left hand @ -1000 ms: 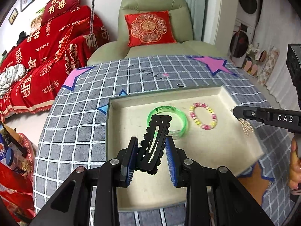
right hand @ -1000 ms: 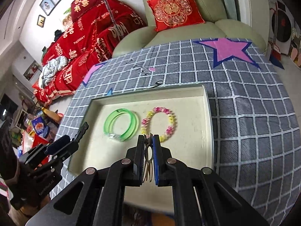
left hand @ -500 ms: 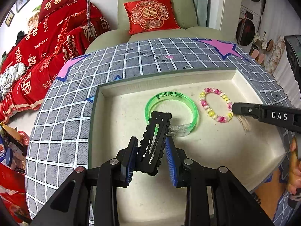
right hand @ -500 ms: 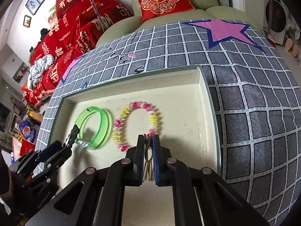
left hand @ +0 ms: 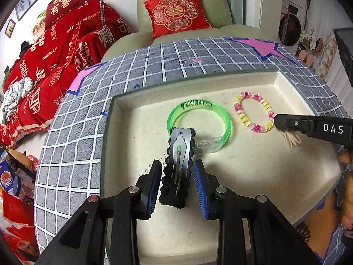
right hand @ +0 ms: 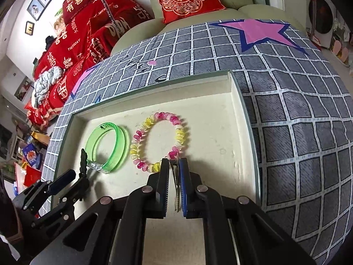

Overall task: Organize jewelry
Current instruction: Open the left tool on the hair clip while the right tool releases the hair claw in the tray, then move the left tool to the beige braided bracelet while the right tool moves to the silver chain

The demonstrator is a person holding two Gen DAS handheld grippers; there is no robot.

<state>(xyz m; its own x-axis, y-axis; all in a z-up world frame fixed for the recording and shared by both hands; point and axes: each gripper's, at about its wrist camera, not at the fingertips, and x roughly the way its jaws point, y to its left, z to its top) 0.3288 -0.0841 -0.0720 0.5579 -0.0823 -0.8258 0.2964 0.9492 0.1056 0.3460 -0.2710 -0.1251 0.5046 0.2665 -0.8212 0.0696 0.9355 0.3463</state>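
A cream tray (left hand: pixel 275 176) lies on the grid cloth. In it are a green bangle (left hand: pixel 199 123) and a pink-and-yellow bead bracelet (left hand: pixel 253 111). My left gripper (left hand: pixel 177 177) holds a black scalloped hair clip (left hand: pixel 178 165) between its blue pads, low over the tray, just in front of the bangle. My right gripper (right hand: pixel 174 170) is shut on a thin gold hair clip (right hand: pixel 175 184), its tip at the bracelet's (right hand: pixel 160 141) near edge. In the left wrist view the gold clip (left hand: pixel 292 139) hangs under the right gripper's finger (left hand: pixel 308 125).
The grey grid cloth (right hand: pixel 297 121) with pink stars (right hand: pixel 262 33) covers the table. A green armchair with a red cushion (left hand: pixel 176 12) stands behind. A red sofa (left hand: pixel 48 55) is at the left. The tray's rim (right hand: pixel 245 114) stands up on the right.
Both grippers have moved forward and down into the tray. The black clip now reaches the bangle's near edge, and the right gripper's tip has closed in on the bead bracelet.
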